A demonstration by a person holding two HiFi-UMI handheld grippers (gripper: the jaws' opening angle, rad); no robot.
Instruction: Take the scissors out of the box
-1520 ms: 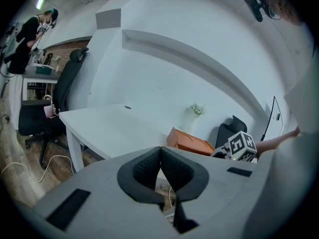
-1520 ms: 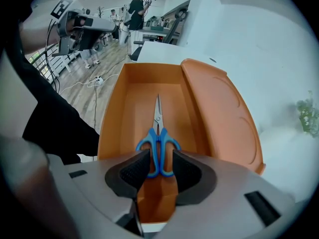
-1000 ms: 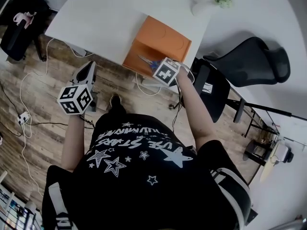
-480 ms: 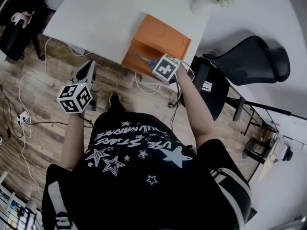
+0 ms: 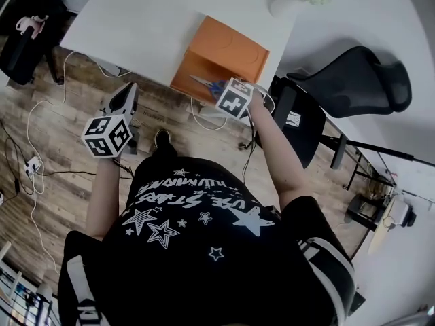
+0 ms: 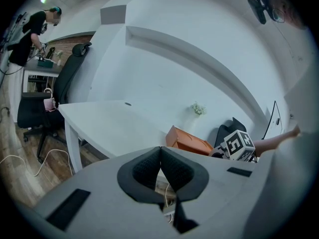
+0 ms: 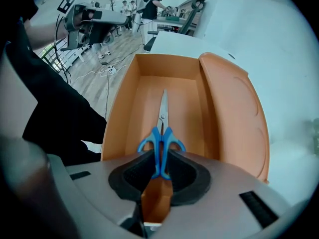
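The box (image 7: pixel 118 118) walls flank the closing right claw (image 7: pixel 159 171) (scissors (image 7: pixel 161 133) handles between its jaws); raised lid (image 7: pixel 234 113) to its right, box top open.

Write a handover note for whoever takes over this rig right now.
Left gripper: shut, empty, held off the near edge of the white table.
Right gripper: pointing down into the open orange box, jaws closing on the blue handles of the scissors.
Scissors lie flat on the box floor; lid folded back.
Done: reach made, grasp nearly made.
To do: lift the scissors out.
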